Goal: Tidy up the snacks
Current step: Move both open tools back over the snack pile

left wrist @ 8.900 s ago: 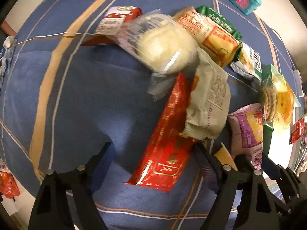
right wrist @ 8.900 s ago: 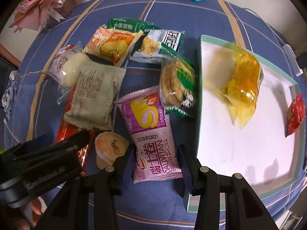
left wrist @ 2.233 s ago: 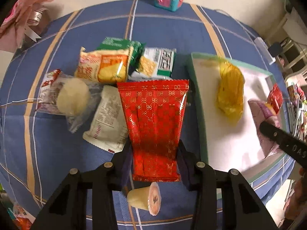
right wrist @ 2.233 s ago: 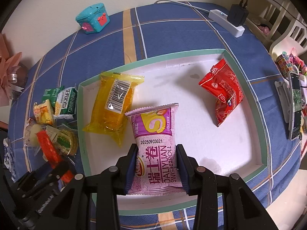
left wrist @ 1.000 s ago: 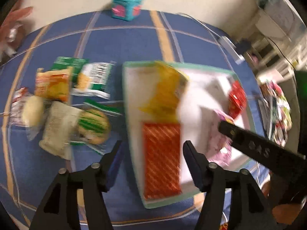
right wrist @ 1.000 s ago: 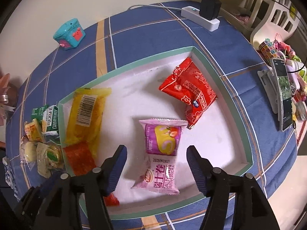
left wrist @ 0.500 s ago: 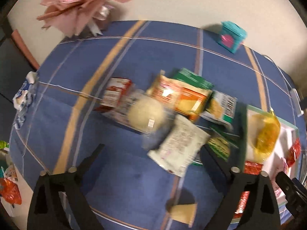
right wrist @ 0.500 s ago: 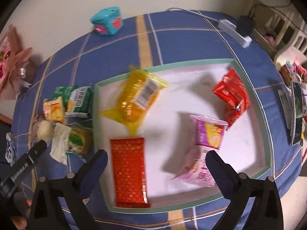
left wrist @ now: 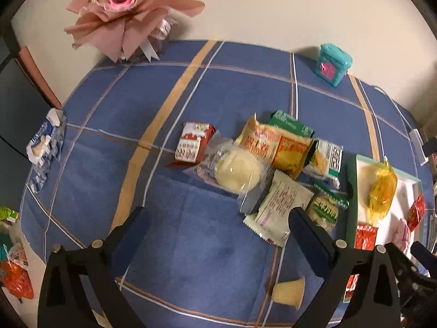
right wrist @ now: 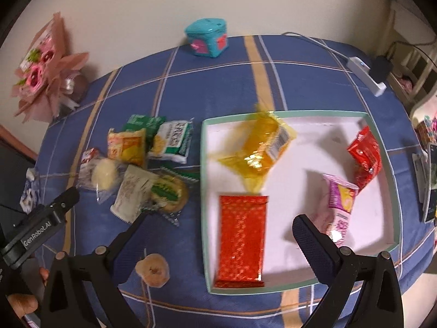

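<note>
A white tray with a green rim [right wrist: 203, 191] holds a long red packet [right wrist: 241, 235], a yellow bag [right wrist: 256, 153], a pink roll packet [right wrist: 340, 205] and a small red bag [right wrist: 366, 155]. A pile of snack packets [left wrist: 273, 164] lies on the blue cloth left of the tray, with a round pale bun [left wrist: 236, 170] and a white packet [left wrist: 281, 205]. A small jelly cup [left wrist: 289, 292] lies near the front. My left gripper [left wrist: 218, 229] is open and empty above the cloth. My right gripper [right wrist: 218, 235] is open and empty above the tray's front left.
A pink flower bouquet [left wrist: 128, 13] and a teal box [left wrist: 333, 64] stand at the back. A white power strip [right wrist: 367, 75] lies back right. A blue-white wrapper [left wrist: 45, 147] sits at the left table edge. A phone [right wrist: 431, 180] lies at the right.
Both grippers let go of their packets into the tray and opened wide. The left gripper swung left over the snack pile. The right gripper pulled back and left.
</note>
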Demonstrator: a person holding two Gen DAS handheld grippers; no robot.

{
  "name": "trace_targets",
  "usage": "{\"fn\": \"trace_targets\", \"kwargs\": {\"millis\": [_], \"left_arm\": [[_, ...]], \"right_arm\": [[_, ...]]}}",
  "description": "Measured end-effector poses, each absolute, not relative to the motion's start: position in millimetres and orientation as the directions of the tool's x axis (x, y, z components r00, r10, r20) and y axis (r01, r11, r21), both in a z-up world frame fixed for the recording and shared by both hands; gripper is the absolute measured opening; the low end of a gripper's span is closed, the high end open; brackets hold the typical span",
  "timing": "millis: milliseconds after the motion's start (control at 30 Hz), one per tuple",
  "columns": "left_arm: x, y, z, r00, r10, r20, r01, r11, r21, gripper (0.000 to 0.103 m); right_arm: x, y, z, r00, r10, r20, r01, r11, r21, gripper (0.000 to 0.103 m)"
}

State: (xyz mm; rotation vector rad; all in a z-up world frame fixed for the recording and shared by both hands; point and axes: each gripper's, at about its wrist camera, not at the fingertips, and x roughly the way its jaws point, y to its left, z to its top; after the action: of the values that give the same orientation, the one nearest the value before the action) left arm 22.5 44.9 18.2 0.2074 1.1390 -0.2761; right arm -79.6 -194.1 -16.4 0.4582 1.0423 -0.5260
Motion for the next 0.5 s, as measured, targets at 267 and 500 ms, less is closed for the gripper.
{"fn": "trace_targets", "kwargs": {"millis": [267,500], "left_arm": [[21,47,-23,0.283,-0.043,-0.958,0.345,0.937,0.060,0.102],[17,71,-47,0.219,-0.013,-0.976,0.296,0.954,0.053,0.102]], "right_arm": [[-57,-159,-43,0.351,-0.106,-0.930,0.529,0.842,0.103,0.103],[-48,-133,-66,0.284,-0.081,-0.955,0.480,0.874,0.069,0.103]]}}
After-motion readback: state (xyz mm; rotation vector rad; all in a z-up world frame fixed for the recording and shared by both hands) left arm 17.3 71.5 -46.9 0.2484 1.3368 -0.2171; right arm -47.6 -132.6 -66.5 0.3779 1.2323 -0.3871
